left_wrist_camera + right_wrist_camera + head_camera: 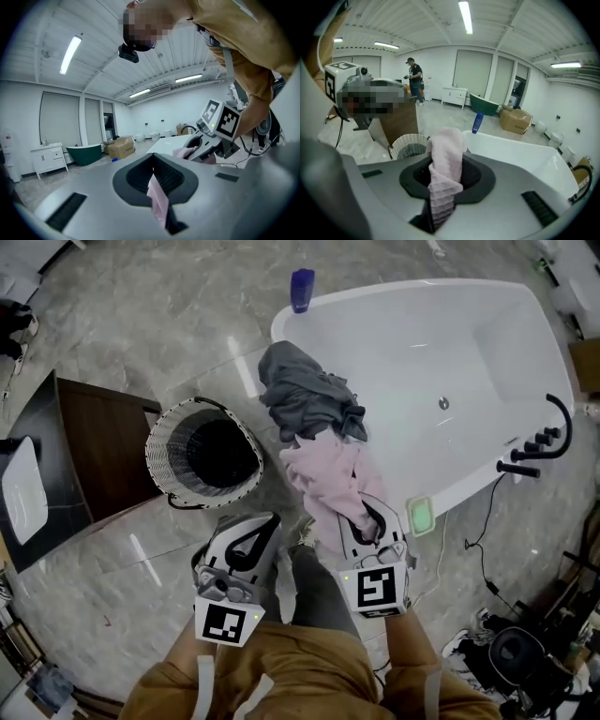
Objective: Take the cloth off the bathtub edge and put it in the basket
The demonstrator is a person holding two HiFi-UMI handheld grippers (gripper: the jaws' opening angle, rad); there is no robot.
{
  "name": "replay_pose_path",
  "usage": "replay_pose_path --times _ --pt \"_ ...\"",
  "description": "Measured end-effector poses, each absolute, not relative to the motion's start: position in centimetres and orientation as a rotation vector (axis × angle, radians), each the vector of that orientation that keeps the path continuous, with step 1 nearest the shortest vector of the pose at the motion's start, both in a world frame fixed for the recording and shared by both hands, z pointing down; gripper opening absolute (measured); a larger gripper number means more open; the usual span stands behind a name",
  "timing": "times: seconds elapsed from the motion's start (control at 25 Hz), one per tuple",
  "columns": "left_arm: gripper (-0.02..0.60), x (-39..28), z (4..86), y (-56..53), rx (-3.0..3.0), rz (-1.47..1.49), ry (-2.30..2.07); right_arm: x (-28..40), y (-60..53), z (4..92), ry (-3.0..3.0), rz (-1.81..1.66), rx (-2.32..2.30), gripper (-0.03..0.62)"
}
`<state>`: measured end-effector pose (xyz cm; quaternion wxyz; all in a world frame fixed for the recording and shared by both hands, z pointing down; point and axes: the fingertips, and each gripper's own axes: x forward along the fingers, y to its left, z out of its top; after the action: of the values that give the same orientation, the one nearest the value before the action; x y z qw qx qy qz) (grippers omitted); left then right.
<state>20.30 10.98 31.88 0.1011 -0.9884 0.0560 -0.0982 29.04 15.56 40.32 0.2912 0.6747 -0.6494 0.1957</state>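
Left gripper view: left gripper (155,185) pinches one thin strip of pink cloth (159,206), its lower end cut off.
Right gripper view: right gripper (443,187) clamps a bunched fold, covering part of the one basket (408,143).
Head view: two cloths; the pink one hangs beside the bathtub (487,343) edge, and the grey cloth (305,395) lies on it.

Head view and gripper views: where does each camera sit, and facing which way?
Head view: on the head, steeply down at bathtub, basket, pink cloth; left gripper, right gripper, sleeves show.
Left gripper view: on that gripper, across the room; torso shows.
Right gripper view: on that gripper, toward bathtub and basket; left gripper shows.
Both gripper views share: pink cloth in jaws.
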Motion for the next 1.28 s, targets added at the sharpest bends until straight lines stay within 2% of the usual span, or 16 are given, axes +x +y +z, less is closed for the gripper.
replay_pose_path --times 0.2,0.4,1.28 --pt "0.006 18.9 26.7 11.2 -2.895 -0.221 0.167 28.4 16.4 31.9 -1.716 0.435 1.869 0.083" --pt "0.006 18.2 22.3 11.7 -2.858 -0.149 0.162 27.7 18.1 27.0 -1.691 0.398 1.924 0.084" --pt "0.006 20.4 17.6 14.4 -2.788 -0.043 0.089 29.4 21.3 21.7 -1.632 0.313 2.052 0.083"
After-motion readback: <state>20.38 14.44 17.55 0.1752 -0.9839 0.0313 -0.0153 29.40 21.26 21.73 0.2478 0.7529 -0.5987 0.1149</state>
